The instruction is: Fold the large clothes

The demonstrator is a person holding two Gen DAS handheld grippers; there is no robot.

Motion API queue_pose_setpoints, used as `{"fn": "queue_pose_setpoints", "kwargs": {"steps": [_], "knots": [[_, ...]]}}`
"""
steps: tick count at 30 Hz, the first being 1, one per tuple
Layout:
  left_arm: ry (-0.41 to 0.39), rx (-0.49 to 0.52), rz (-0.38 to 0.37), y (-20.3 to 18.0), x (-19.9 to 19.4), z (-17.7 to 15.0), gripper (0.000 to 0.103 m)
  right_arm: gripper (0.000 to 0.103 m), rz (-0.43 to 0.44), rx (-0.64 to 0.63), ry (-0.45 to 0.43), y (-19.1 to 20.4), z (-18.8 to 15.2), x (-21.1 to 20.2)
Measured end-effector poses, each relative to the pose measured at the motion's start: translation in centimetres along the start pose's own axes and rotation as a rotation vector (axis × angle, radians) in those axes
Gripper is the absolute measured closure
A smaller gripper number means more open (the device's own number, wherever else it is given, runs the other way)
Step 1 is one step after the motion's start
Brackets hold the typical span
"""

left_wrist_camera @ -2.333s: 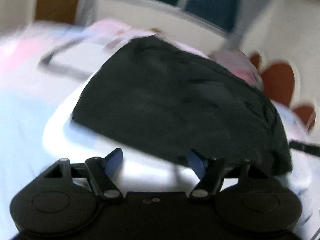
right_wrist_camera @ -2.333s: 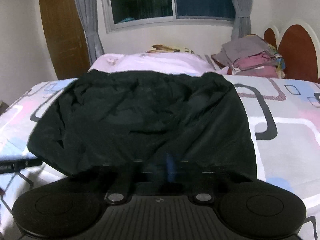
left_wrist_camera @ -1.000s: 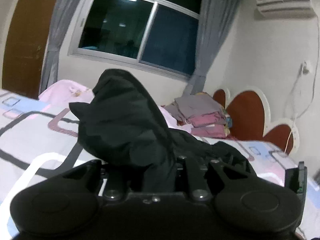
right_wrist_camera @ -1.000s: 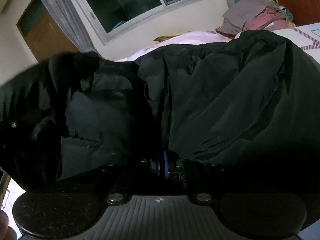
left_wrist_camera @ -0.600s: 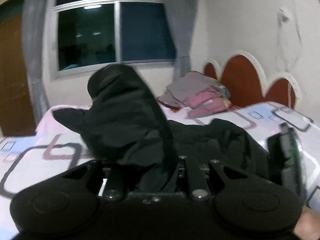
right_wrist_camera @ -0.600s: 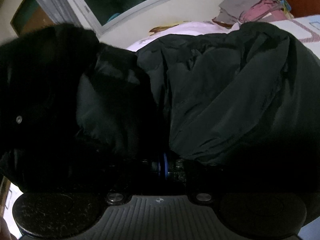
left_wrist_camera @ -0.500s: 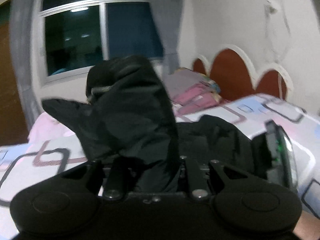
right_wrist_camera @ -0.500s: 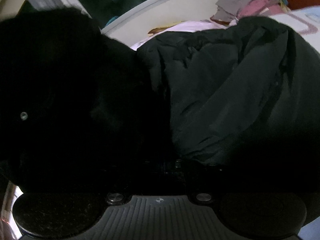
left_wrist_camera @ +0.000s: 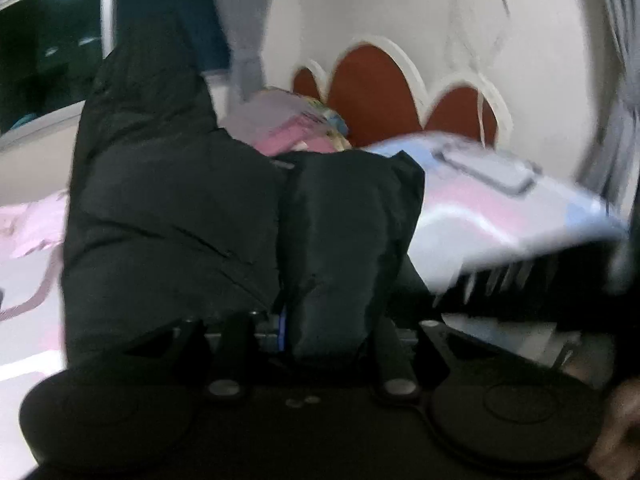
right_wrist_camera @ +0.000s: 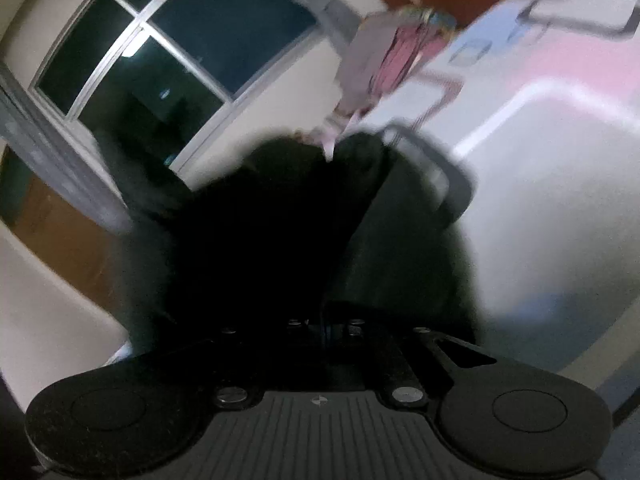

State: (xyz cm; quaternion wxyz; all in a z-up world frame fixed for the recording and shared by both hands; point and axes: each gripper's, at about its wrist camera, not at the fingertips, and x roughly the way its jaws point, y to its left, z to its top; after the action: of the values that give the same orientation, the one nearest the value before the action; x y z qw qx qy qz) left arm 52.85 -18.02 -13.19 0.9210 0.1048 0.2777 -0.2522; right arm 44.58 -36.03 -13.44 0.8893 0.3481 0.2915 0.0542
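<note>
Both grippers, left gripper (left_wrist_camera: 286, 326) and right gripper (right_wrist_camera: 326, 326), have jaws pinching the bunched black garment (left_wrist_camera: 168, 200) above the bed (left_wrist_camera: 500, 208); it could slip out or land creased.

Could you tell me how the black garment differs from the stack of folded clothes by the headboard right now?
The black garment hangs bunched and lifted, clamped in both the left gripper and right gripper; the stack of folded clothes lies untouched on the bed. The garment is black, the stack grey and pink. Both are fabric.

black garment (left_wrist_camera: 168, 208), pink/blue/white patterned bedsheet (left_wrist_camera: 472, 200), red-brown headboard (left_wrist_camera: 372, 88)
</note>
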Motion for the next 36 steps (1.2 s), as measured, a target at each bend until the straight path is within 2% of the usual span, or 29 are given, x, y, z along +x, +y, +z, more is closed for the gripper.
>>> {"fn": "queue_pose_setpoints", "kwargs": {"steps": [3, 5, 8, 9, 10, 11, 15, 21, 28, 30, 31, 34, 36], "knots": [[0.025, 0.005, -0.039, -1.8, 1.0, -0.5, 0.085, 0.100, -0.026, 0.010, -0.024, -0.4, 1.3, -1.6], [0.023, -0.044, -0.060, -1.9, 1.3, -0.4, 0.085, 0.100, -0.011, 0.031, -0.025, -0.8, 1.1, -3.1], [0.019, -0.082, -0.046, -1.8, 1.0, -0.5, 0.085, 0.096, -0.011, 0.034, -0.019, -0.6, 0.1, -3.5], [0.020, -0.091, -0.046, -1.6, 1.0, -0.5, 0.085, 0.088, -0.009, 0.036, -0.027, -1.0, 0.3, -3.9], [0.022, -0.092, -0.047, -1.5, 1.1, -0.4, 0.085, 0.058, -0.015, 0.030, -0.053, -0.8, -0.2, -4.6], [0.024, -0.091, -0.046, -1.4, 1.1, -0.2, 0.085, 0.044, -0.019, 0.023, -0.083, -0.8, -0.2, -5.1], [0.026, -0.116, -0.026, -1.5, 0.8, 0.1, 0.085, 0.044, 0.011, 0.043, -0.118, -0.5, 1.0, -5.7], [0.030, -0.143, 0.005, -2.5, 0.7, -0.2, 0.085, 0.044, 0.060, -0.022, -0.129, 1.5, 1.5, -4.3], [0.043, -0.154, -0.009, -2.1, 0.8, 0.1, 0.085, 0.044, 0.038, -0.042, -0.015, 1.6, 2.0, -0.4], [0.046, -0.147, -0.014, -2.2, 0.7, 0.0, 0.085, 0.070, 0.056, -0.039, 0.011, 1.3, 2.0, 0.1], [0.052, -0.135, -0.018, -2.3, 0.6, 0.1, 0.085, 0.079, 0.037, -0.050, 0.018, 1.2, 2.0, 0.2], [0.056, -0.130, -0.044, -2.2, -0.4, 0.4, 0.084, 0.086, -0.006, -0.056, 0.015, 1.0, 1.9, 0.3], [0.041, -0.113, -0.096, -1.7, -2.5, 0.3, 0.084, 0.088, -0.034, -0.059, 0.015, 0.8, 1.7, 0.2]]}}
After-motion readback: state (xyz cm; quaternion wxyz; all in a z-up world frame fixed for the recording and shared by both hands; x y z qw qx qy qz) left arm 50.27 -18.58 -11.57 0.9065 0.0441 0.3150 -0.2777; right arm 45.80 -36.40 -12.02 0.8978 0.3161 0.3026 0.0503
